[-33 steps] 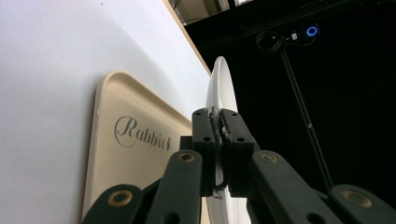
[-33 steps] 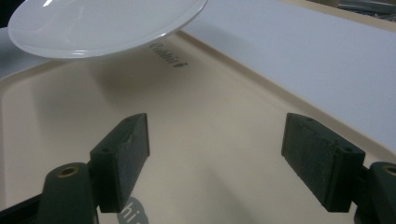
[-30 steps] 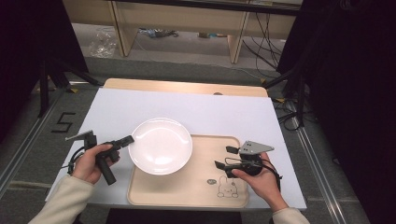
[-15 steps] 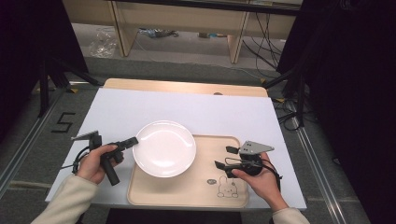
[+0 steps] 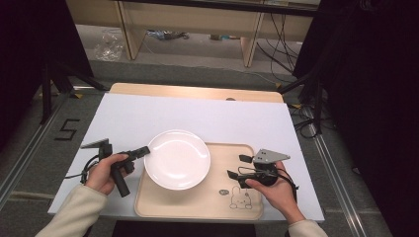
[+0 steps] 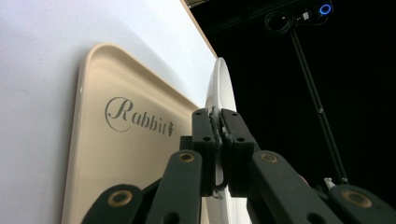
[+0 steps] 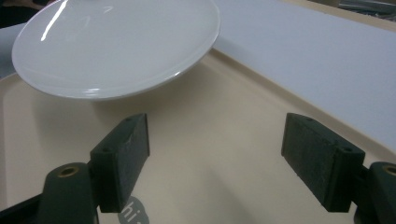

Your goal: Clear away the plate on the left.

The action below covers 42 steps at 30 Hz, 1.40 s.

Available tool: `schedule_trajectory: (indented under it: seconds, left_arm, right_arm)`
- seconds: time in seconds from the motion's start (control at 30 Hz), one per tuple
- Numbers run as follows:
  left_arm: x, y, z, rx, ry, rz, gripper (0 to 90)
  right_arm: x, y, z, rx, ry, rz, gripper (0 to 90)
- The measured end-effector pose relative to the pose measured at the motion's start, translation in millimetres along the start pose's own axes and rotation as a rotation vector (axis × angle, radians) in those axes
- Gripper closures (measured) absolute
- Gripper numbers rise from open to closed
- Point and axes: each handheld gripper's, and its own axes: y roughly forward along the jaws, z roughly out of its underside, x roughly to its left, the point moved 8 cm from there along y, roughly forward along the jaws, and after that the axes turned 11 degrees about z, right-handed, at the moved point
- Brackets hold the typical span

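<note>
The left gripper (image 5: 143, 151) is clamped on the near rim of the white plate (image 5: 177, 159) — the plate extends beyond its jaws, raised over the beige tray (image 5: 197, 205). The right gripper (image 5: 238, 166) hangs spread wide and empty — the plate ahead, well apart.
</note>
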Motion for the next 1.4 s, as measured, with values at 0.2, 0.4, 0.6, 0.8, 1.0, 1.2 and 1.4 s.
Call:
schedule_trajectory:
  seconds: [0.2, 0.4, 0.6, 0.8, 1.0, 1.2, 1.4]
  left_arm:
    - [0.3, 3.3, 3.6, 0.017, 0.0, -0.001, 84.6]
    - [2.0, 6.5, 6.7, 0.028, 0.004, -0.011, 84.5]
    - [1.3, 10.0, 8.7, 0.021, 0.002, -0.001, 84.4]
    - [2.7, 12.2, 13.0, 0.049, -0.001, -0.019, 84.5]
    - [3.6, 15.4, 15.4, 0.061, 0.0, -0.02, 84.3]
    - [4.1, 19.0, 16.4, 0.049, -0.001, -0.014, 84.3]
    - [6.5, 21.3, 19.4, 0.08, 0.003, -0.029, 84.2]
  right_arm:
    - [-0.1, 0.1, 0.0, 0.0, 0.0, -0.001, 24.5]
    - [-1.0, 0.5, -0.8, -0.012, -0.012, 0.004, 24.7]
    - [-1.0, 0.6, -0.8, -0.012, -0.012, 0.003, 24.9]
    - [-0.8, 0.4, -0.9, -0.012, -0.012, 0.003, 25.0]
    - [-0.6, 0.5, -0.7, -0.012, -0.009, 0.001, 25.0]
    - [-0.9, 0.4, -0.9, -0.014, -0.012, 0.001, 25.0]
    - [-0.8, 0.4, -0.8, -0.014, -0.013, 0.001, 25.0]
